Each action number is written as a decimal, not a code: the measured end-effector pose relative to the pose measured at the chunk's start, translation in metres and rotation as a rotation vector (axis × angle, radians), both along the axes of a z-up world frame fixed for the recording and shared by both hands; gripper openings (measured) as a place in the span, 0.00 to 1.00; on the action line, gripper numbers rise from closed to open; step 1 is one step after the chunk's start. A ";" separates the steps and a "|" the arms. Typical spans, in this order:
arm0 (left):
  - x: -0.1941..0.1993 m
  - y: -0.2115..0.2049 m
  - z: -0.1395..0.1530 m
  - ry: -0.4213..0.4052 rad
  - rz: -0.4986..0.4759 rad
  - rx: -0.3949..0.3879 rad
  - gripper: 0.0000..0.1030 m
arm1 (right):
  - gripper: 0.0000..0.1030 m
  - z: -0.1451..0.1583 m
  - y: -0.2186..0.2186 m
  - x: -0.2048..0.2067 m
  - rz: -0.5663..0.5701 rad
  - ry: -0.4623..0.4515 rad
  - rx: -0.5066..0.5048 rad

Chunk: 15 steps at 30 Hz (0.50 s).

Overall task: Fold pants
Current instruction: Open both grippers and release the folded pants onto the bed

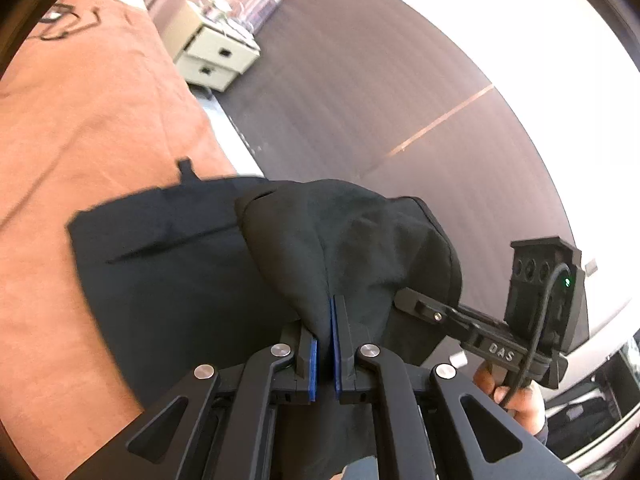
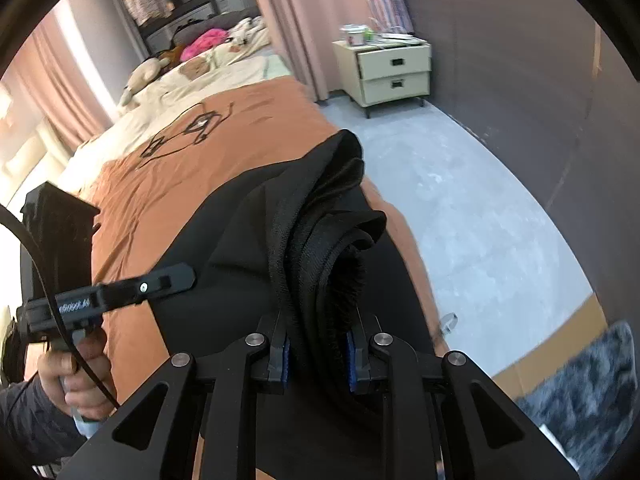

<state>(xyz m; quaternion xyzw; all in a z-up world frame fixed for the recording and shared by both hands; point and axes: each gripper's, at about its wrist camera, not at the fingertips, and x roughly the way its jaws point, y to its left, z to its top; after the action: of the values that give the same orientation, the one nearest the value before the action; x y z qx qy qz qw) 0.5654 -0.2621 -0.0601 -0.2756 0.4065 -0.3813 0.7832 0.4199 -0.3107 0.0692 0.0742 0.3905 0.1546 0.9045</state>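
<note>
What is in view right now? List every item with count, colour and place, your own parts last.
pants: one, black, partly on the bedspread, bunched edges lifted in both claws
bedspread: one, orange with a black line drawing, over the bed
bedding: cream, far end of bed, with a pink item and plush toys on it
nightstand: one, cream, two drawers, clutter on top, by the pink curtain
floor: grey, right of bed
rug: dark shaggy, lower right
left claw: black with blue pads, shut on pants
right claw: black with blue pads, shut on pants
hands: two, one on each claw handle
</note>
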 end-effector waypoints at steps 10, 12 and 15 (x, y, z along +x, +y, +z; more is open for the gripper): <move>0.000 0.048 -0.037 0.151 0.178 0.085 0.51 | 0.50 -0.035 0.016 0.058 -0.088 0.080 -0.162; -0.002 0.061 -0.043 0.153 0.185 0.084 0.51 | 0.50 -0.039 0.008 0.052 -0.089 0.064 -0.111; -0.010 0.072 -0.047 0.159 0.185 0.102 0.51 | 0.50 -0.046 -0.003 0.038 -0.110 0.030 -0.097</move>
<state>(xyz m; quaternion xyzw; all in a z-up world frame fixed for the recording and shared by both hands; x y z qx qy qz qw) 0.5550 -0.1905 -0.1067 -0.3010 0.4589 -0.2630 0.7935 0.4577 -0.3134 0.0235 0.0539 0.4062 0.0847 0.9082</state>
